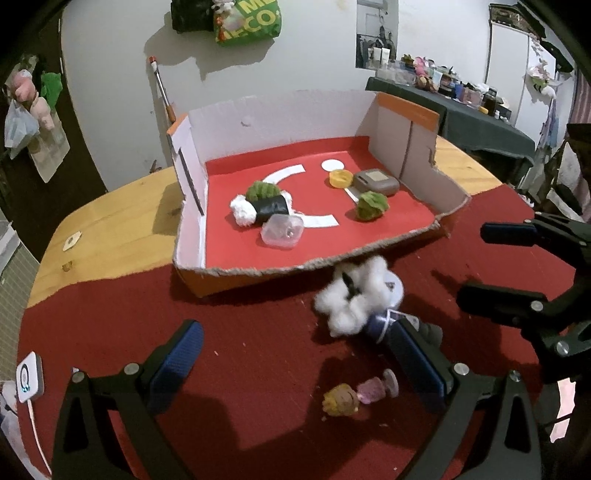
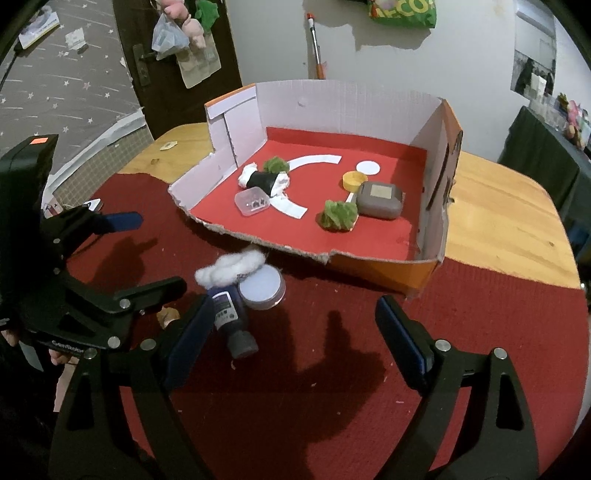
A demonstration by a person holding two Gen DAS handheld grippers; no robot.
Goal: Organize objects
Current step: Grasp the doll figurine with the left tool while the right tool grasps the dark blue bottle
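"GenRobot"-looking white print on left gripper (image 2: 122,254), "ECO" on green wall bag (image 1: 246,20). Both sets of tongs wide open, nothing held. Dark blue plastic paint bottle (image 2: 231,321) lying on fuzzy red cloth (image 2: 332,369), just beside right gripper (image 2: 295,332)'s left pad, touching fluffy white cotton wad (image 2: 231,271) and round lidded tub (image 2: 262,288). Torn orange cardboard tray (image 2: 380,266) just behind.
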